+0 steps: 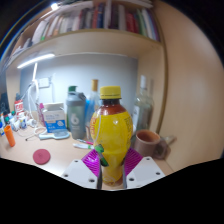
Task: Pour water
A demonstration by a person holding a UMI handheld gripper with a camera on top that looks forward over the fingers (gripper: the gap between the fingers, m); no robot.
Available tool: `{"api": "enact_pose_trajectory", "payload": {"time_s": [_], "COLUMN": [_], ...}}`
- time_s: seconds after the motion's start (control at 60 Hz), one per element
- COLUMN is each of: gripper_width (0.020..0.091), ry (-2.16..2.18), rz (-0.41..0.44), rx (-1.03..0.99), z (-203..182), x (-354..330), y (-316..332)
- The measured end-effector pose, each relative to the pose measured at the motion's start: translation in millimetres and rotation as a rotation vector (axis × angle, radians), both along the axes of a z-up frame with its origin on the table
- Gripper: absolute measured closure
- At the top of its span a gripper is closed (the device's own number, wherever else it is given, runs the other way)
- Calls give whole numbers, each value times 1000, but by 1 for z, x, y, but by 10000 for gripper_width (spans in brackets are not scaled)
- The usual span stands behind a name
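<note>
A bottle of yellow drink [111,130] with a yellow cap stands upright between my fingers. My gripper [112,163] is shut on its lower body, with the magenta pads [128,160] pressed against both sides. A green bit shows by the left pad. A brownish cup [148,141] sits on the desk just right of the bottle and beyond the right finger. The bottle's base is hidden behind the fingers.
A grey bottle [76,113] and a clear bottle [143,108] stand behind on the desk. A red lid [41,156] lies to the left, near pens and small boxes [54,118]. A shelf of books [90,18] hangs above. A wall panel closes the right side.
</note>
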State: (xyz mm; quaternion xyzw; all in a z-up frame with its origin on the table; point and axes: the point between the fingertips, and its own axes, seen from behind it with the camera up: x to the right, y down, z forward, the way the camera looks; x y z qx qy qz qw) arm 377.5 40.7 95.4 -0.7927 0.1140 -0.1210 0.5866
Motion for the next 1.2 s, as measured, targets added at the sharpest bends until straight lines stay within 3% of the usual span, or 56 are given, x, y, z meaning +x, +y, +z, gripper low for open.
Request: {"api": "enact_pose_trajectory", "payload": {"time_s": [0.167,0.267,0.383,0.517,0.667,0.883,1.067,1.2], "gripper_width": [822,823,824,827,820,822,822,820], "ry": [-261,-555,-991,-1572,-2066,-2334,-2296,-1857], "rz": [176,269,367,506,546,564,579,477], "rx": [55,27,-68,-183,-348,-449,-440,-301], "z": [113,161,167,138,113,114,115,153], "x": [-106,-184,-275,-357,-391,-414,-418,-406], "y": [45,79,123,163,182,187,182,185]}}
